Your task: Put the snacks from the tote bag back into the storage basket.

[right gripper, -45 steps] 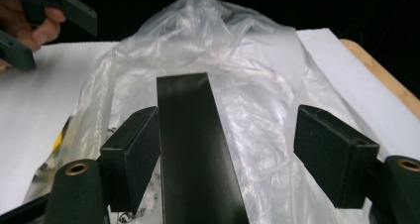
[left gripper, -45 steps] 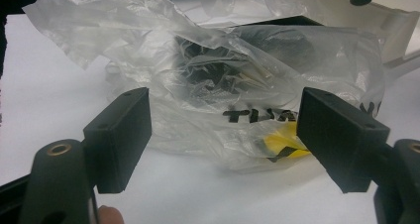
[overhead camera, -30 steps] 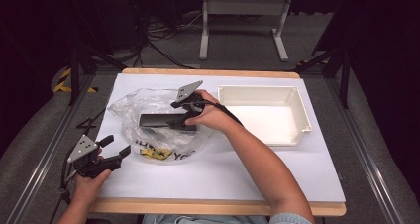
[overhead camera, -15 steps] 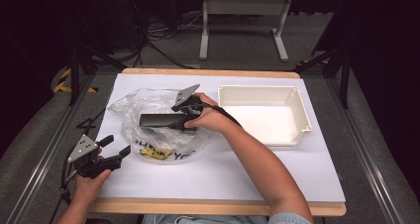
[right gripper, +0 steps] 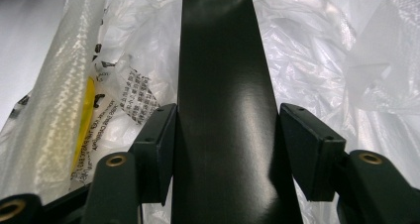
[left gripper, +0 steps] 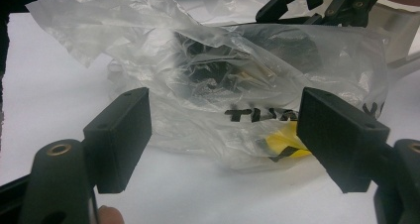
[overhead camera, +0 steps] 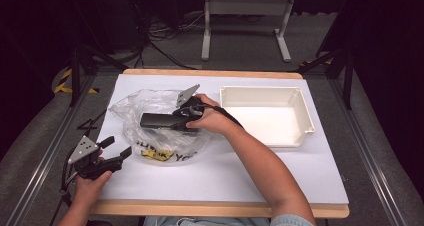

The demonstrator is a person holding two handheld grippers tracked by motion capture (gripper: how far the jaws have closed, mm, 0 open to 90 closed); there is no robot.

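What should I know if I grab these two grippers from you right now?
Right gripper: its jaws have just closed on the long black box, which lies in the clear plastic bag.
Left gripper: open, holding nothing, near the table's front-left corner, aimed at the bag.
White tray: right of the bag, nothing in it.
Done: box gripped.
Left, probably: pull the box out of the bag; steadying the bag with the left gripper may help.
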